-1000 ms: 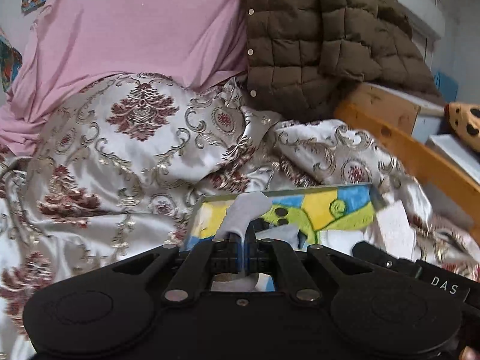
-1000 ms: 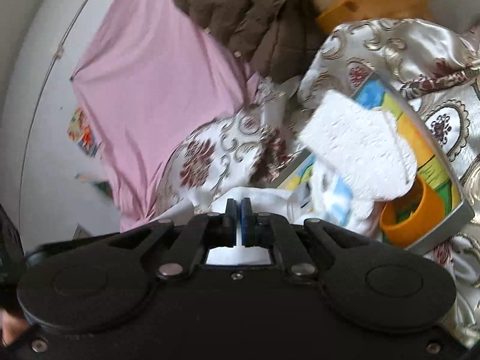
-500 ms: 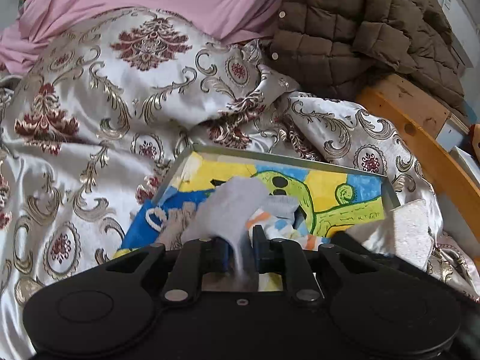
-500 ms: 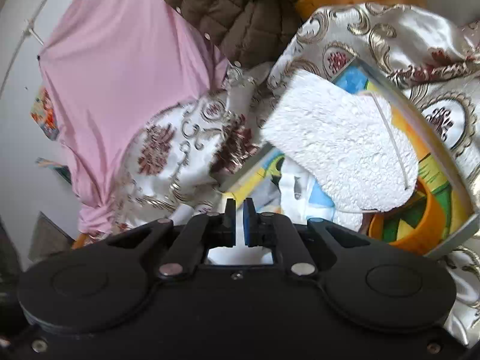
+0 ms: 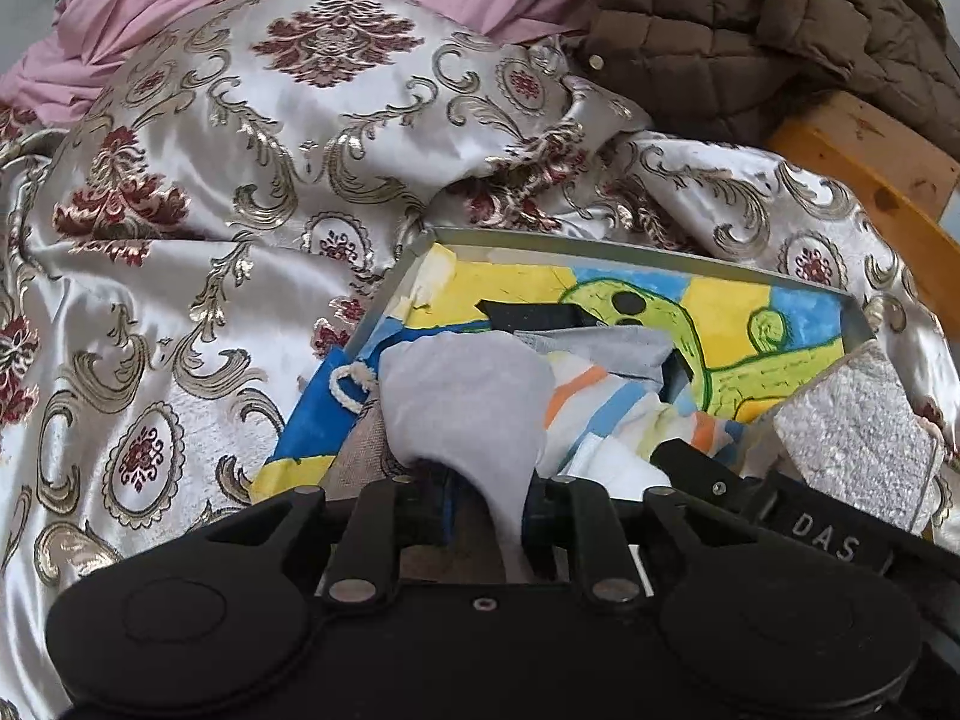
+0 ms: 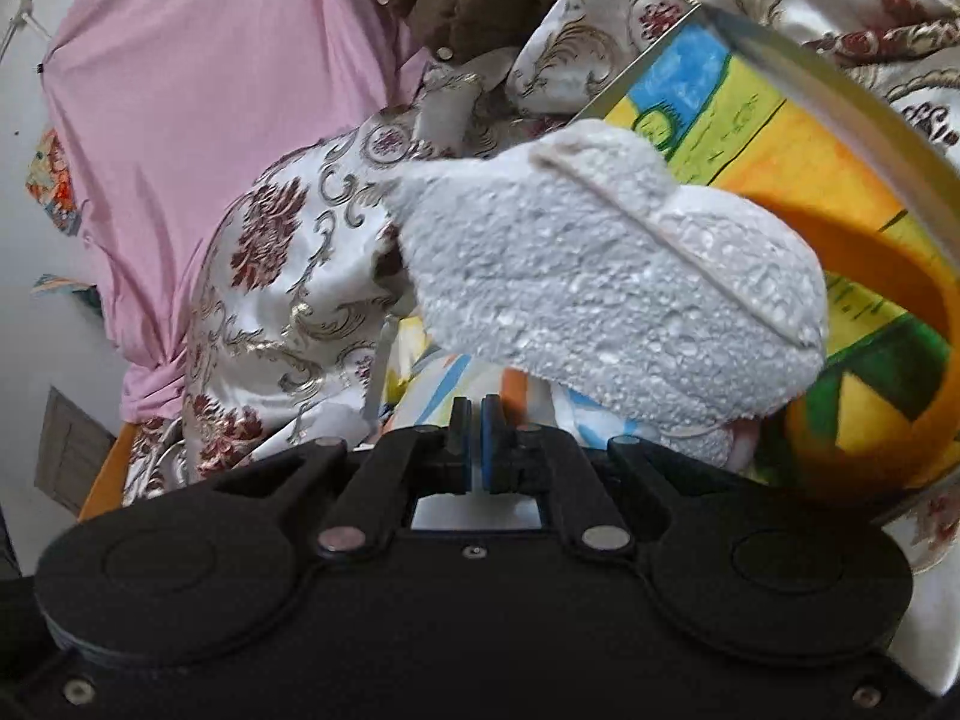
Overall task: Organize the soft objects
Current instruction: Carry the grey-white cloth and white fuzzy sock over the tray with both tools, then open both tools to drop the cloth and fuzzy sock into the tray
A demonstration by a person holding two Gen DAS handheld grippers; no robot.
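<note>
Brocade bedspread (image 5: 180,252); limp, plain grey sock (image 5: 468,402)

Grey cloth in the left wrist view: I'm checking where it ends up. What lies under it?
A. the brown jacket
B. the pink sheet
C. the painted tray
C: the grey cloth hangs over the painted tray, atop a striped cloth lying in it.

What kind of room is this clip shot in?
Probably a bedroom: a satin bedspread spread over a bed, a wooden bed frame at its edge, and a quilted brown jacket dumped beside a pink sheet.
</note>
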